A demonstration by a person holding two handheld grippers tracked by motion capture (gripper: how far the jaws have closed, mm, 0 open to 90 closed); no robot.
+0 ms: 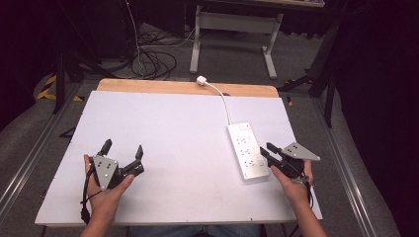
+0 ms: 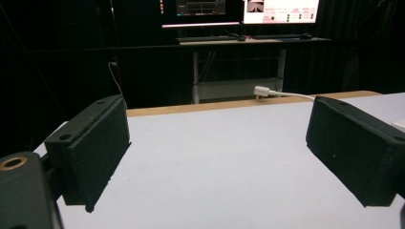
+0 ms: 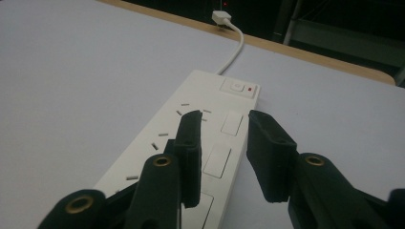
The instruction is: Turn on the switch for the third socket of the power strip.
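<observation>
A white power strip [image 1: 247,150] lies on the right part of the white table top [image 1: 173,133], lengthwise away from me. Its white cable runs to a plug [image 1: 201,80] at the far wooden edge. My right gripper [image 1: 265,149] hovers at the strip's near right side. In the right gripper view its jaws stand a little apart over the power strip [image 3: 162,148], holding nothing, my right gripper [image 3: 224,119] pointing toward the switch [image 3: 237,87] with its red light. My left gripper [image 1: 122,148] rests at the near left, wide open and empty. The plug [image 2: 261,90] lies beyond my left gripper [image 2: 217,138].
A wooden strip [image 1: 188,87] borders the table's far edge. Behind it stand a white desk frame [image 1: 232,29] and loose cables [image 1: 148,59] on the floor. Lit monitors [image 2: 239,9] sit on that desk. Dark curtains close off both sides.
</observation>
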